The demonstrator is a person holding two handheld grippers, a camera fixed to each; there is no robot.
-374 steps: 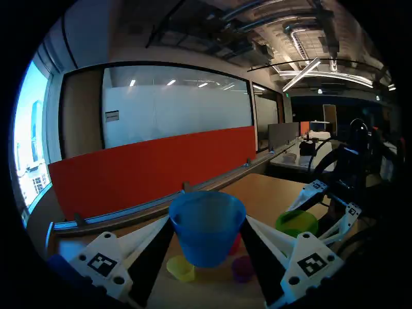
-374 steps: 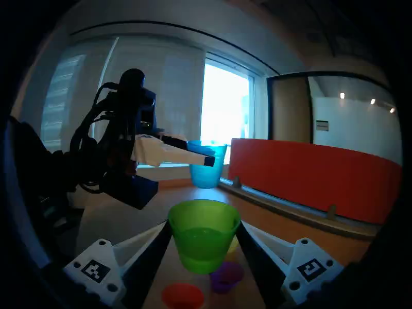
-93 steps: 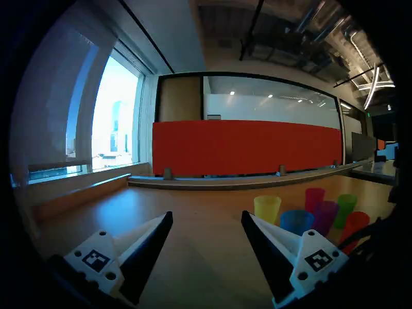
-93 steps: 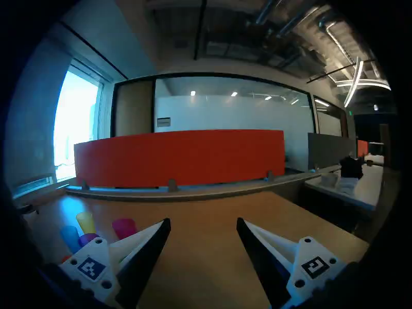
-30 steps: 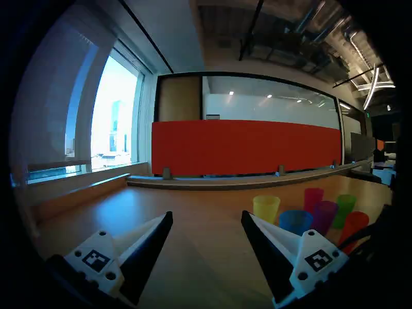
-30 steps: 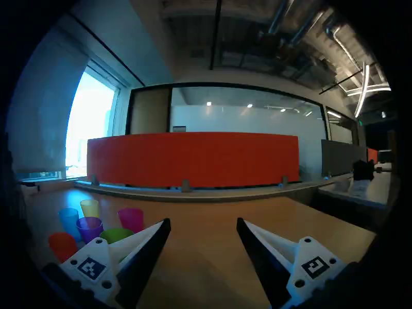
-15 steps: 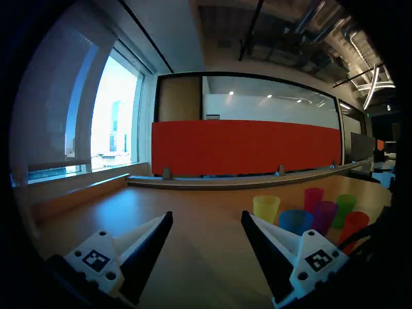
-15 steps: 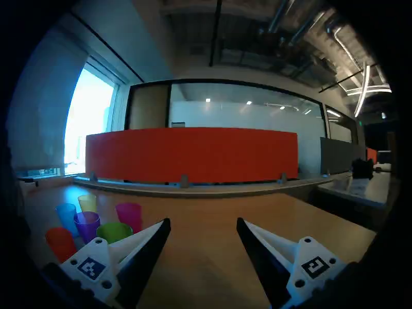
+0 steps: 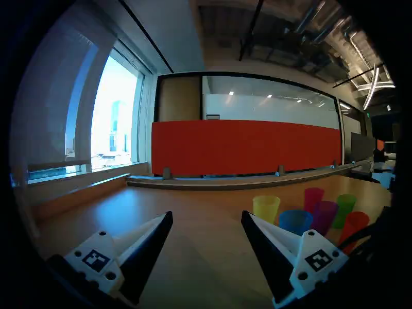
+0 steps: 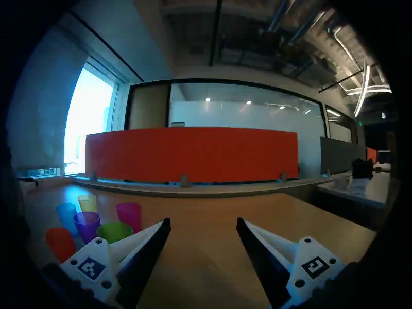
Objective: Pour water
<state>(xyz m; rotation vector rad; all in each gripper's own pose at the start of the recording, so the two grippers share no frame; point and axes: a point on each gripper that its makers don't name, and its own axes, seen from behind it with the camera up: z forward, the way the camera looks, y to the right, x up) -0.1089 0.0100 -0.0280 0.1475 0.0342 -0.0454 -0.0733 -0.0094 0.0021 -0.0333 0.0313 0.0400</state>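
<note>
1. Fingers of the left gripper [image 9: 206,216] stood spread apart, holding nothing, over the wooden table [image 9: 195,203].
2. Right gripper [image 10: 202,224] fingers were likewise apart and empty.
3. Six coloured cups [image 9: 294,220] clustered upright on the table between both grippers.

Smooth, faintly glossy wood-look tabletop [image 9: 206,206] carrying translucent coloured plastic cups [image 9: 266,207], with matt white plastic fingers [image 9: 286,247] in front and a matt red partition [image 9: 242,147] under glossy glass panes [image 9: 268,107] behind.
</note>
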